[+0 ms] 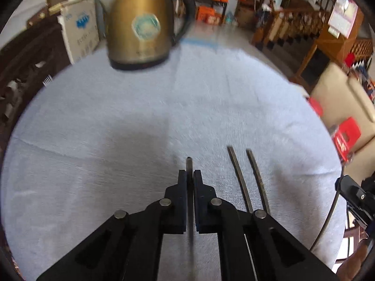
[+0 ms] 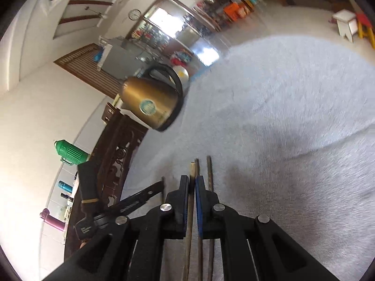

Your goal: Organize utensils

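Observation:
My left gripper is shut on a thin dark chopstick, whose tip pokes out past the pads over the pale blue tablecloth. Just to its right, two more dark chopsticks lie side by side on the cloth. In the right wrist view my right gripper is shut on a light wooden chopstick. The two loose chopsticks lie on the cloth beneath it and slightly to its right. The left gripper shows at the lower left of that view.
A brass-coloured kettle with a black handle stands at the far side of the table. A cardboard box and a dark carved wooden chair are to the left. A red stool stands beyond the table's right edge.

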The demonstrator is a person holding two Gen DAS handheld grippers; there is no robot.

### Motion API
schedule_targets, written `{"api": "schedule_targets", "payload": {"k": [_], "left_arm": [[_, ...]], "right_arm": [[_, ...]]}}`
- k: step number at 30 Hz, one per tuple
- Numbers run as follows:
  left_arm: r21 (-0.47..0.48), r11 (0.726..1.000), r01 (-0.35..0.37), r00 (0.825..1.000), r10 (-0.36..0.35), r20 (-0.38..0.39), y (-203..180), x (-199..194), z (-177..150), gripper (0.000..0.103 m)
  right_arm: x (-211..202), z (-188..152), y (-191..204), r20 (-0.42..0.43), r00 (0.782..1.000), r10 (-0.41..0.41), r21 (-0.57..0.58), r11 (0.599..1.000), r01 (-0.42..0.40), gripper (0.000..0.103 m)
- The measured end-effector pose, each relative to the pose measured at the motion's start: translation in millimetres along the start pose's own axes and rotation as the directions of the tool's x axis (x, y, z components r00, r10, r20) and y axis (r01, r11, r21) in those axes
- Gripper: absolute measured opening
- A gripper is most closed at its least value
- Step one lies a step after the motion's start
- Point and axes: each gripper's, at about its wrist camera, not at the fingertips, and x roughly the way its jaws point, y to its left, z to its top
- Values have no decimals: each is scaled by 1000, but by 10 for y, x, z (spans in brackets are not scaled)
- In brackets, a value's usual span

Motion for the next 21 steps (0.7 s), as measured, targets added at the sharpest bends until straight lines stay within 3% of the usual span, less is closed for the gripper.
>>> {"api": "schedule_targets", "payload": {"k": [3,7,12,21], "left_arm": [[-15,1000,-16,996,17,90,119,-377,-7,5],[-23,998,-57,978,60,201,315,-886,-105,5],[-61,993,-98,943,113,314,461,-1421,-250,5],[-161,977,-141,861,202,467,614,-2197,-569,5]], "right_arm": [[-286,-33,167,70,998,-1,-46,999,5,7],[-621,-125,395,172,985,-24,-111,993,43,7],[-1072,-243,567,297,953,-55,-139,985,100,7],[-1925,-411,851,483,871,-84,-177,966,191,7]]}}
